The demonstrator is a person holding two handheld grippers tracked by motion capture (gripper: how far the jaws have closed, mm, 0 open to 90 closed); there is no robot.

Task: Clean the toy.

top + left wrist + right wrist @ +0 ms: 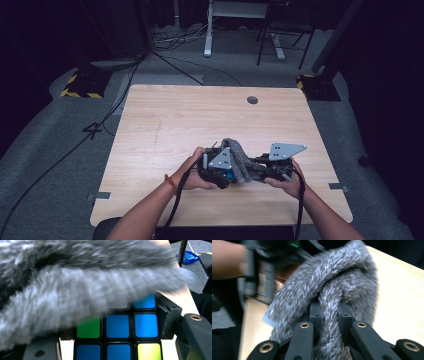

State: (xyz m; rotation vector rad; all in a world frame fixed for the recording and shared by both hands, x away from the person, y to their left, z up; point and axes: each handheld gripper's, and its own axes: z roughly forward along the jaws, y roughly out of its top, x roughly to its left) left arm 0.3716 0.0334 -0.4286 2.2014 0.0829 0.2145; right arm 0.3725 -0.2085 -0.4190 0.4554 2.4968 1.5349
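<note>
My left gripper [223,172] has its jaws clamped on a colour-tiled puzzle cube [117,335], blue, green and yellow squares facing its camera. My right gripper [260,171] has its jaws pinched together on a fuzzy grey knitted cloth [329,302], a fold of it squeezed between the black pads. The cloth drapes over the top of the cube, between both grippers, above the near middle of the pale wooden surface [165,125].
</note>
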